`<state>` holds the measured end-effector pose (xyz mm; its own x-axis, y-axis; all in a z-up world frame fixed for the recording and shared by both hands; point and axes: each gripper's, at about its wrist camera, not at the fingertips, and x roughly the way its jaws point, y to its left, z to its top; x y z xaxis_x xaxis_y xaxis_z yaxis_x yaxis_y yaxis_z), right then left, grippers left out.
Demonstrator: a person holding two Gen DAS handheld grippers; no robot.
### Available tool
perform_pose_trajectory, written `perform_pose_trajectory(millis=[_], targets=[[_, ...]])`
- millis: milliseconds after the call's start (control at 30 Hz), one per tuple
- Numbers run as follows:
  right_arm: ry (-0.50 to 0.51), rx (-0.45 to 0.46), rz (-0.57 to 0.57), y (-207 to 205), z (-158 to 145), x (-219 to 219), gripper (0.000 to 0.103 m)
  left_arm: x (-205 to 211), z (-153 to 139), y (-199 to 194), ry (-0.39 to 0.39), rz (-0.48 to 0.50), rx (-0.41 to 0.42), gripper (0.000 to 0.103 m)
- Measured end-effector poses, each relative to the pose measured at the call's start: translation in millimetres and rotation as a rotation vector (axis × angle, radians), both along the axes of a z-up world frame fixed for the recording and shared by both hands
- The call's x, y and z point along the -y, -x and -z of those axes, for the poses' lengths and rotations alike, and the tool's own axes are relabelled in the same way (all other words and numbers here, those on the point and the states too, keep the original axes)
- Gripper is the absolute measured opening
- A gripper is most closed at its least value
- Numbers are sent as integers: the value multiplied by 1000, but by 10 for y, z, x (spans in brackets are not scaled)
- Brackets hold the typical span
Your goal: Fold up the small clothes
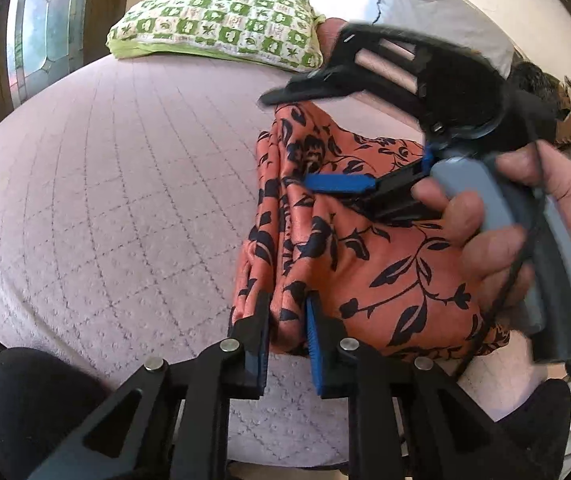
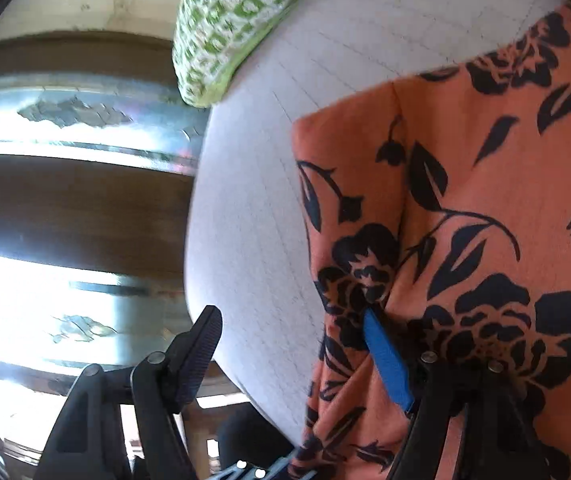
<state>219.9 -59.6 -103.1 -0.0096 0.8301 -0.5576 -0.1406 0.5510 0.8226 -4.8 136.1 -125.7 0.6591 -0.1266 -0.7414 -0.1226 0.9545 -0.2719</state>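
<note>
Orange floral garment [image 1: 365, 240] in left gripper [image 1: 287, 320] (right gripper [image 2: 297, 344] wide apart)

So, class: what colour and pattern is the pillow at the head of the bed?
White with green floral checks on the pillow, clearest in the left wrist view.

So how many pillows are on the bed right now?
1: the green-and-white checked fabric pillow lies at the far end of the pale quilted bed, beyond the orange floral garment. Others could be outside the views.
</note>
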Motion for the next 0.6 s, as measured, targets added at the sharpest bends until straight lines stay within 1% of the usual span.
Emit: perform_pose_trajectory(millis=[67,100,133,167,200,233,267,300,367,433,500,533,567,600], targets=[[-39,7,-20,98,-150,1,76,10,-16,40,-16,-7,8,14],[-62,32,-41,121,-272,53,76,-4,-26,65,-20,-9,11,14],[-58,42,-43,155,-269,62,76,-2,-41,82,-26,-13,16,13],[-49,44,-36,172,-225,93,80,-4,-53,97,-33,-19,20,13],[-13,30,-26,196,-122,119,82,-10,-55,94,-36,-23,16,13],[10,13,-37,210,-13,117,83,-21,-47,87,-32,-23,6,12],[7,21,-48,198,61,90,82,-46,-34,92,-22,-24,-4,12],[-10,45,-39,214,34,148,82,-73,-30,84,-15,-30,-10,12],[-28,46,-13,271,-94,266,82,-146,-22,97,34,-32,-14,12],[-44,98,-29,372,-295,444,82,-224,-32,122,105,-25,-15,12],[-23,157,-30,474,-418,589,82,-292,-48,158,176,-1,-7,14],[-28,170,-29,525,-448,667,83,-320,-55,183,197,-4,-5,21],[-32,178,-23,640,-506,828,83,-328,-65,204,208,-6,-9,34],[-27,182,-12,695,-512,937,83,-322,-74,218,212,-1,-5,39]])
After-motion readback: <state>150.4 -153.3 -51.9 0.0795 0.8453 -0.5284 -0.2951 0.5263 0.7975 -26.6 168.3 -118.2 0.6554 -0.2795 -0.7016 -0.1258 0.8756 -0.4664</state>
